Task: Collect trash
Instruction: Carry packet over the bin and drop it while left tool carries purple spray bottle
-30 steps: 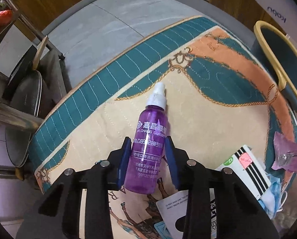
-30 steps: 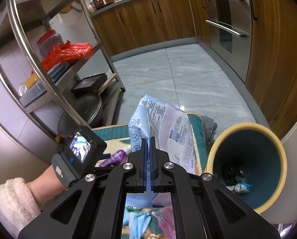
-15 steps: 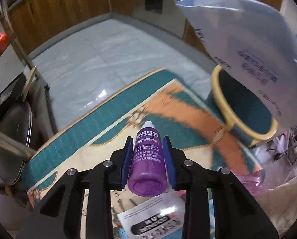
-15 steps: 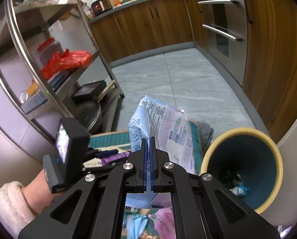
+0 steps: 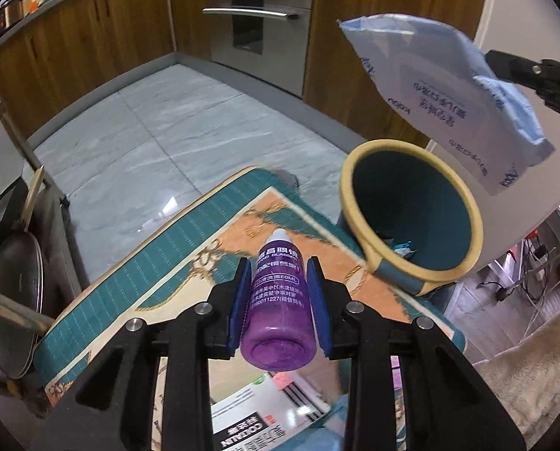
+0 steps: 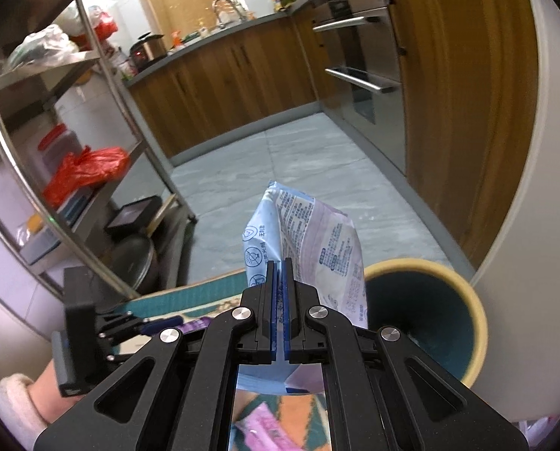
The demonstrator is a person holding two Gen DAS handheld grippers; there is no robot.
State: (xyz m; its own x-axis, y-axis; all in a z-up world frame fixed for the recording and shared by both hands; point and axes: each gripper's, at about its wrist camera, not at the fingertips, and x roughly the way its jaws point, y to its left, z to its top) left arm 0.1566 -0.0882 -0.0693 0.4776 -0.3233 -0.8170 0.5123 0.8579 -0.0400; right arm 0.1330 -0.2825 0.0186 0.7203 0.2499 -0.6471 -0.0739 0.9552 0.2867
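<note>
My left gripper (image 5: 278,285) is shut on a purple spray bottle (image 5: 278,300) with a white cap, lifted clear of the patterned table cover (image 5: 159,274). To its right stands the teal bin (image 5: 411,218) with a cream rim and some scraps inside. My right gripper (image 6: 280,282) is shut on a pale blue plastic wrapper (image 6: 310,248), held in the air just left of the bin (image 6: 441,312). In the left wrist view that wrapper (image 5: 441,101) hangs above the bin, with the right gripper's black fingers (image 5: 520,67) at the far right edge.
More litter lies on the cover: a black-and-white box (image 5: 257,413) and a pink packet (image 6: 265,424). A steel shelf rack (image 6: 69,195) with pans (image 5: 9,297) stands at the left. Wooden cabinets (image 6: 242,75) and grey floor tiles (image 5: 159,127) lie beyond.
The left gripper closed on the purple bottle and lifted it off the cover, tilting toward the bin. The right gripper carried the wrapper rightward, closer to the bin.
</note>
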